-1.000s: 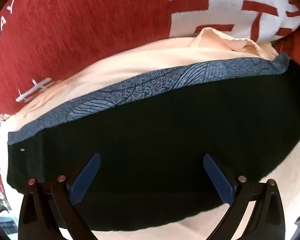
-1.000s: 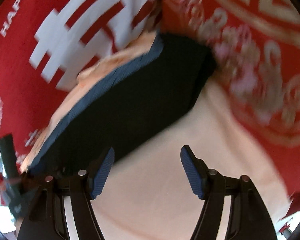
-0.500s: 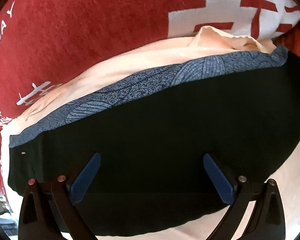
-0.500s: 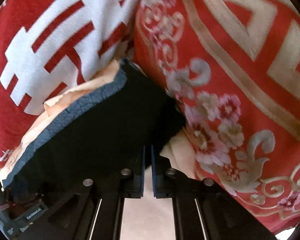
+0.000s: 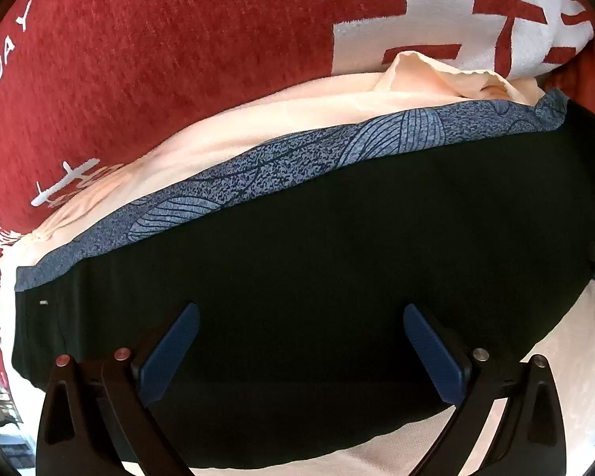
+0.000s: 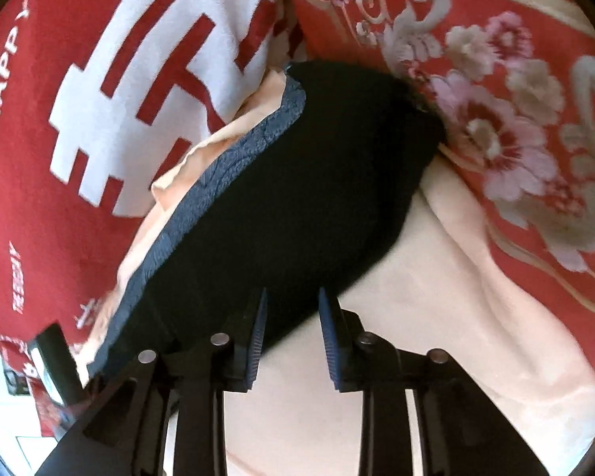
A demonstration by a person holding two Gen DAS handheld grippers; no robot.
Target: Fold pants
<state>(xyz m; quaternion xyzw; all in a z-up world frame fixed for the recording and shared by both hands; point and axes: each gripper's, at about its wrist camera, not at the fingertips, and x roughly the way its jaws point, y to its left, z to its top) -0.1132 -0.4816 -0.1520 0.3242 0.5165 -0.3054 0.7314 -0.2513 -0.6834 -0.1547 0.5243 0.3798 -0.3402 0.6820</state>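
The pants [image 5: 317, 277] are black with a grey-blue patterned waistband [image 5: 297, 158]. They lie folded on a pale peach cloth [image 5: 258, 119]. My left gripper [image 5: 297, 349] is open, its blue pads spread wide just over the black fabric near its front edge. In the right wrist view the pants [image 6: 297, 198] run from lower left to upper right. My right gripper [image 6: 289, 333] is open by a narrow gap, holding nothing, at the near edge of the pants.
A red blanket with white characters [image 5: 158, 59] lies behind the pants, also in the right wrist view [image 6: 119, 99]. A red floral quilt [image 6: 496, 99] lies on the right. Peach cloth [image 6: 436, 297] spreads in front. The other gripper's dark body [image 6: 55, 357] shows at lower left.
My right gripper closed to shut at the pants' edge half a second ago, then opened to a narrow gap and pulled back a little. The left gripper has stayed open and almost still.
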